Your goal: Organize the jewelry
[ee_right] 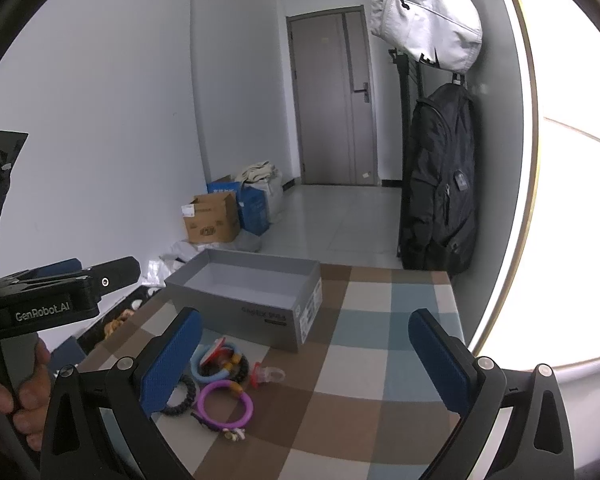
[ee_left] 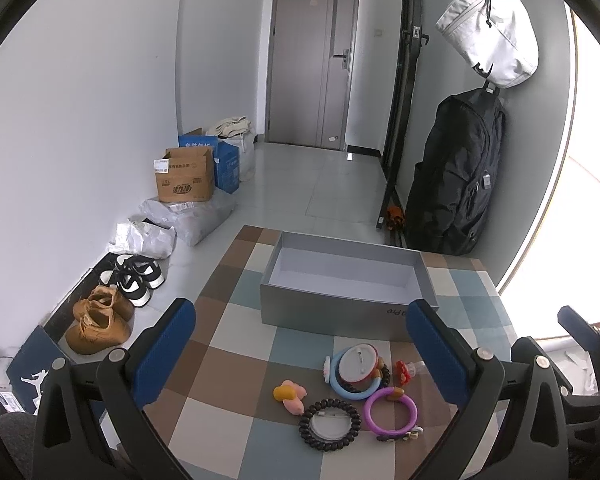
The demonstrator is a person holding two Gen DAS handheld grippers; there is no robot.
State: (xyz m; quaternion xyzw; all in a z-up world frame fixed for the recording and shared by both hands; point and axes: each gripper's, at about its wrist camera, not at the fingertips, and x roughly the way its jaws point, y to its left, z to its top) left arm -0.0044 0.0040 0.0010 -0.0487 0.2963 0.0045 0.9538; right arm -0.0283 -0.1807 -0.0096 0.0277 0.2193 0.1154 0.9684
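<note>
An open grey box (ee_left: 340, 276) (ee_right: 244, 276) stands empty at the far side of the checkered tablecloth (ee_left: 236, 344). In front of it lies a small jewelry pile: a purple ring bracelet (ee_left: 390, 410) (ee_right: 225, 404), a blue ring (ee_left: 350, 388) (ee_right: 198, 366), a black bead bracelet (ee_left: 330, 424) (ee_right: 182, 398), a round white badge (ee_left: 358, 364), a pink and yellow piece (ee_left: 290, 396) and a red piece (ee_left: 402, 372) (ee_right: 256, 376). My left gripper (ee_left: 302, 308) (ee_right: 96, 268) hangs open above the pile, held by a hand (ee_right: 28, 392). My right gripper (ee_right: 306, 316) is open too, to the right of the pile, holding nothing.
On the floor to the left are shoes (ee_left: 100, 320), cardboard boxes (ee_left: 184, 176) and plastic bags. A black backpack (ee_left: 456, 176) and a white bag (ee_left: 492, 28) hang on the right wall. A door (ee_left: 312, 60) is at the back, and a bright window on the right.
</note>
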